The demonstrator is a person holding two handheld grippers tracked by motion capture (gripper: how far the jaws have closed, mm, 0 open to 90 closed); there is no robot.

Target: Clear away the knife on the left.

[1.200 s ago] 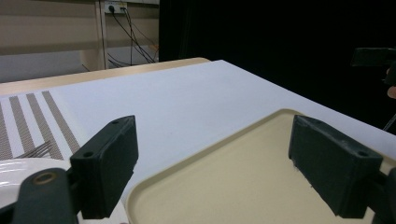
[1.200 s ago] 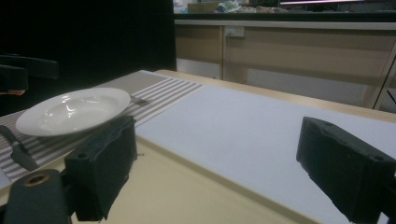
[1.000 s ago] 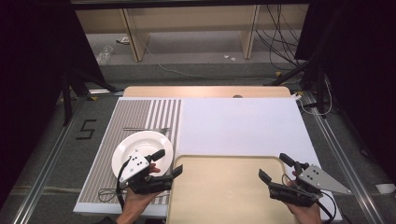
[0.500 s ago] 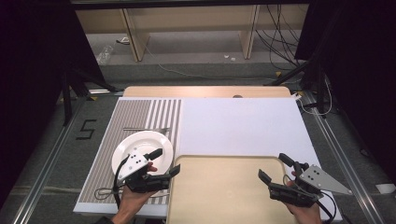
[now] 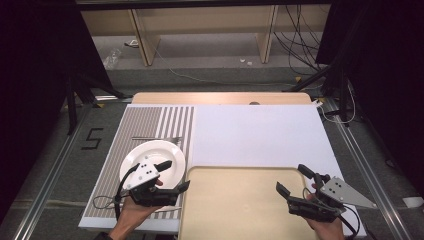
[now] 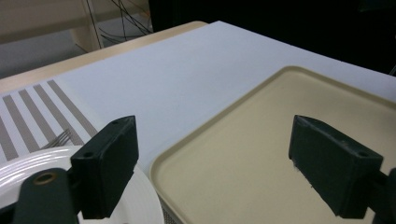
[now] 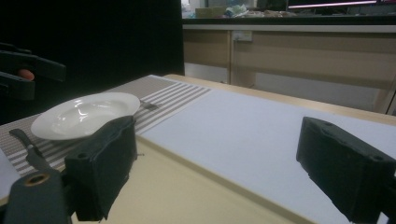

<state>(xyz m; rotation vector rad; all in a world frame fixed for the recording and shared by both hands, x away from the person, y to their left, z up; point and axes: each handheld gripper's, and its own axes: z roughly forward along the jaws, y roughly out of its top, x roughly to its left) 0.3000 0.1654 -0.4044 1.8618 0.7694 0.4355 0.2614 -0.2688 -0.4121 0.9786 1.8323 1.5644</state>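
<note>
The left gripper (image 5: 173, 176), jaws wide apart and empty, hovers over the white plate (image 5: 150, 156) just left of the beige tray (image 5: 240, 200). The right gripper (image 5: 295, 181), also open and empty, hovers over the tray's right edge. A "5" (image 5: 93, 139) marks the floor left of the table.

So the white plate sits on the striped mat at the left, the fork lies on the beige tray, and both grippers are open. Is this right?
Not quite. The fork lies on the striped mat, just beyond the white plate, not on the beige tray; the high view shows this. The left gripper and right gripper are indeed open.
</note>
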